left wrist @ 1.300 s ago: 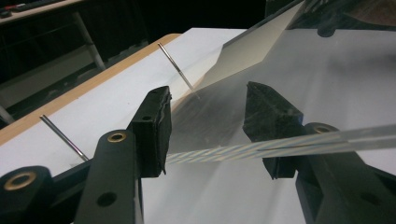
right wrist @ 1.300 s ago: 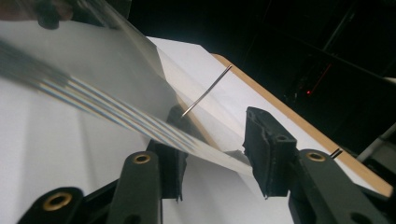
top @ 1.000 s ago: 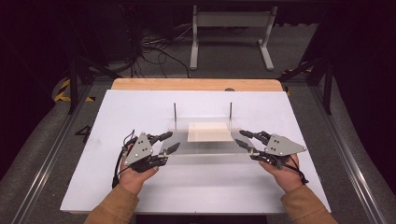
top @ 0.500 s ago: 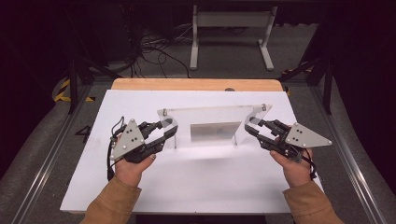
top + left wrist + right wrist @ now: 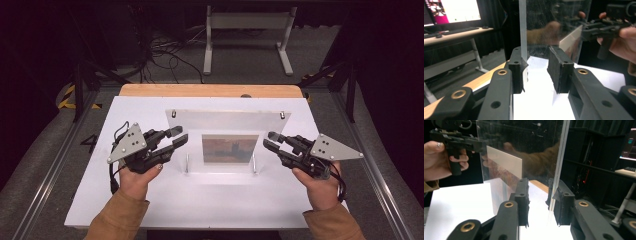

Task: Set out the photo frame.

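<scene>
A clear acrylic picture frame (image 5: 225,122) with small bolts at its corners stands tilted up over the white board, with a dark picture (image 5: 230,148) in its middle. My left gripper (image 5: 182,135) is shut on the frame's left edge. In the left gripper view the pane (image 5: 554,15) runs slantwise between the pads of the left gripper (image 5: 536,57); those jaws have just closed in, then eased a little. My right gripper (image 5: 269,140) is shut on the right edge; its jaws have just been closing. The right gripper (image 5: 539,182) has the pane (image 5: 524,140) between its pads.
The white board (image 5: 210,200) lies on a table with a wooden strip (image 5: 210,90) along its far edge. Behind the table are a metal stand (image 5: 247,30) and loose cables (image 5: 165,50) on the dark floor. Metal rails run along both sides.
The frame lay flat on the board a second ago and now stands tilted up. Both hands have risen with it and moved slightly apart.
</scene>
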Tool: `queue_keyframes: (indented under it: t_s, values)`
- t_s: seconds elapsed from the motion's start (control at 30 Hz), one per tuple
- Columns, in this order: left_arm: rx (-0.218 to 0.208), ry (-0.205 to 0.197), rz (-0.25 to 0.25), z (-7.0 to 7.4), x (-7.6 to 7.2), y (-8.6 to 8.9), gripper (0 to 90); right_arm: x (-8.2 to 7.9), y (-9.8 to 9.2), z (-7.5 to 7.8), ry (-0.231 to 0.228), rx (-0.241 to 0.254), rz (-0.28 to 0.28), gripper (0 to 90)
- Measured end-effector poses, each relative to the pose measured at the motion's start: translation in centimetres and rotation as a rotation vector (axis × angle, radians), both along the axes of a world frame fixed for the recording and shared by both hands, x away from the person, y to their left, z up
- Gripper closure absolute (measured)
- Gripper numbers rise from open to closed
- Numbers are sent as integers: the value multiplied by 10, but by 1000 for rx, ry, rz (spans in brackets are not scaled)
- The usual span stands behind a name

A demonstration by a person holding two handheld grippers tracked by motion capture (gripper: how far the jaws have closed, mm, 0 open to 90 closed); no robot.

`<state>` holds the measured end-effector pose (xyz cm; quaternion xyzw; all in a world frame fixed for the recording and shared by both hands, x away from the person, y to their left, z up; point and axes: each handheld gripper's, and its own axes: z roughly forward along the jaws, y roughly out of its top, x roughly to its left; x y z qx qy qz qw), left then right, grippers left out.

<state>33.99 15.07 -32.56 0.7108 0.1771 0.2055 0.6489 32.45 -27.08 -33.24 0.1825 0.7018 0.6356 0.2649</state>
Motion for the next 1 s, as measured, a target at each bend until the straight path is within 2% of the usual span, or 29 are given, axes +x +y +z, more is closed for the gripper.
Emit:
queue_keyframes:
  t_s: [0.17, 0.2, 0.33, 0.47, 0.5, 0.6, 0.67, 0.73, 0.93, 1.0]
  values:
    - [-23, 24, 9, 0, 12, -1, 647, 6, 1, 0, 20, 22, -15, 680]
    - [-24, 31, 14, 0, 14, -2, 643, 11, 2, -2, 9, 42, -22, 664]
    - [-50, 42, 46, -1, 23, -6, 620, 19, 3, -5, -5, 56, -26, 644]
    - [-37, 56, 68, -4, 29, -9, 577, 25, 4, -7, -6, 52, -48, 629]
    - [-28, 71, 71, -6, 31, -10, 552, 26, 3, -7, -6, 47, -53, 617]
    - [-23, 88, 88, -12, 35, -10, 463, 32, 2, -10, 22, 48, -91, 474]
    - [-14, 117, 102, -16, 38, -8, 394, 34, 0, -13, 41, 37, -112, 441]
    - [-4, 135, 95, -21, 40, -7, 339, 34, -3, -16, 51, 35, -130, 379]
    - [-2, 165, 92, -31, 36, 1, 301, 25, -14, -16, 58, 44, -154, 307]
    - [14, 167, 96, -33, 32, 6, 282, 20, -19, -17, 66, 47, -159, 285]
